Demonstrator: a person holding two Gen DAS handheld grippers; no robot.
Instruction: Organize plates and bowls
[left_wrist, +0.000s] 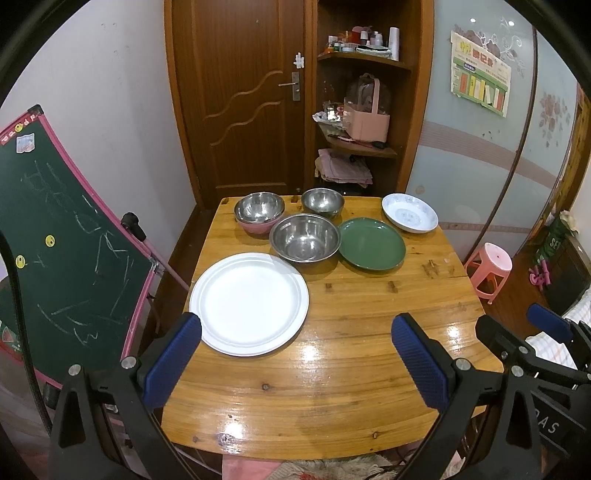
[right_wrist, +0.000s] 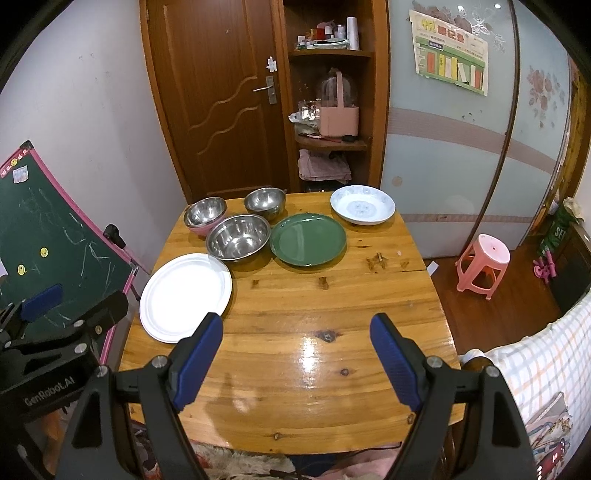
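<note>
On the wooden table (left_wrist: 332, 369) (right_wrist: 314, 362) lie a large white plate (left_wrist: 249, 302) (right_wrist: 184, 295), a green plate (left_wrist: 371, 243) (right_wrist: 307, 239) and a white patterned dish (left_wrist: 409, 212) (right_wrist: 362, 204) at the far right. A big steel bowl (left_wrist: 304, 237) (right_wrist: 238, 238) stands mid-table, a smaller steel bowl (left_wrist: 322, 201) (right_wrist: 265, 201) behind it, and a steel bowl nested in a pink bowl (left_wrist: 259, 212) (right_wrist: 205, 214) at the far left. My left gripper (left_wrist: 295, 332) is open and empty above the near table. My right gripper (right_wrist: 296, 326) is open and empty too.
A green chalkboard easel (left_wrist: 62, 240) (right_wrist: 55, 236) leans at the table's left. A pink stool (left_wrist: 487, 267) (right_wrist: 484, 264) stands on the floor to the right. A door and cluttered shelves (left_wrist: 354, 110) are behind the table. A checked cloth (right_wrist: 535, 362) covers something at the near right.
</note>
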